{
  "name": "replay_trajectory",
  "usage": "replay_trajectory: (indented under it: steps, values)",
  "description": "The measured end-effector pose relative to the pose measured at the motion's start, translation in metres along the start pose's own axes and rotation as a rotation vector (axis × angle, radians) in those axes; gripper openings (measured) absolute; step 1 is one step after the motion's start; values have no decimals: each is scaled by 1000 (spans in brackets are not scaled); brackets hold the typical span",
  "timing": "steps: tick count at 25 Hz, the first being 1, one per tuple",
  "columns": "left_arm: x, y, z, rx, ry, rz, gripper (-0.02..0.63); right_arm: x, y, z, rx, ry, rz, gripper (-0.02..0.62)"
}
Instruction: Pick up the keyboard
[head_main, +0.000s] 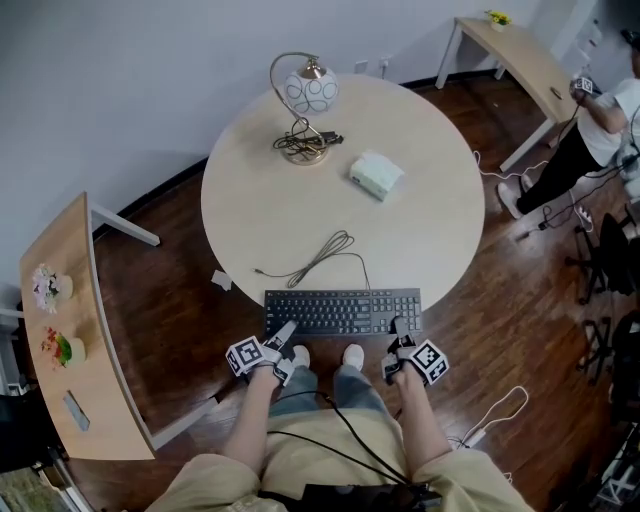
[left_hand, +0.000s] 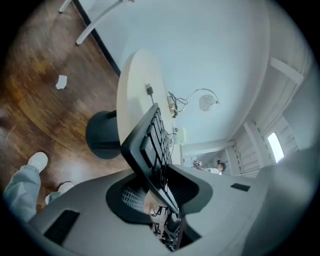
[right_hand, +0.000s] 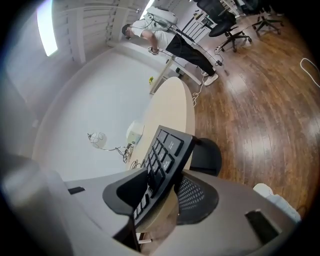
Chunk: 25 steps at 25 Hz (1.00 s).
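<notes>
A black keyboard (head_main: 343, 311) lies along the near edge of the round beige table (head_main: 430, 230), its grey cable (head_main: 320, 258) curling toward the table's middle. My left gripper (head_main: 281, 340) is shut on the keyboard's near left edge; in the left gripper view the keyboard (left_hand: 150, 142) runs between the jaws, which clamp it top and bottom. My right gripper (head_main: 400, 335) is shut on the near right edge, where the keyboard (right_hand: 162, 157) sits pinched between the jaws. In the right gripper view its corner stands above the table rim.
A desk lamp (head_main: 308, 100) and a small white box (head_main: 375, 174) stand on the far half of the table. A curved side table (head_main: 85, 330) with plants is at the left. A person (head_main: 590, 130) stands at the far right by another table. Office chairs (head_main: 610, 260) stand at the right.
</notes>
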<state>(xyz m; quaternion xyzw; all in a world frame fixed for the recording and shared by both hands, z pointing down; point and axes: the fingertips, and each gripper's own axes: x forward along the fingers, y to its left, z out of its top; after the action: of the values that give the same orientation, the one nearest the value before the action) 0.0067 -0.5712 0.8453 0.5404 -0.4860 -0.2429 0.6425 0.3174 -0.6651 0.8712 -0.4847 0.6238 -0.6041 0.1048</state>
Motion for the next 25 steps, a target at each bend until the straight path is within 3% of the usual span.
replay_trajectory:
  steps: [3, 10, 18, 25]
  values:
    - [-3, -18, 6, 19, -25, -53, 89, -3, 24, 10, -4, -46, 89, 141]
    - [-5, -78, 45, 54, -138, -208, 86, 9, 100, 36, 9, -118, 265, 133]
    - [-16, -210, 103, 210, -229, -474, 83, 9, 240, 89, -74, -210, 539, 133]
    - [-40, -306, 124, 304, -277, -623, 83, -22, 341, 120, -124, -274, 712, 133]
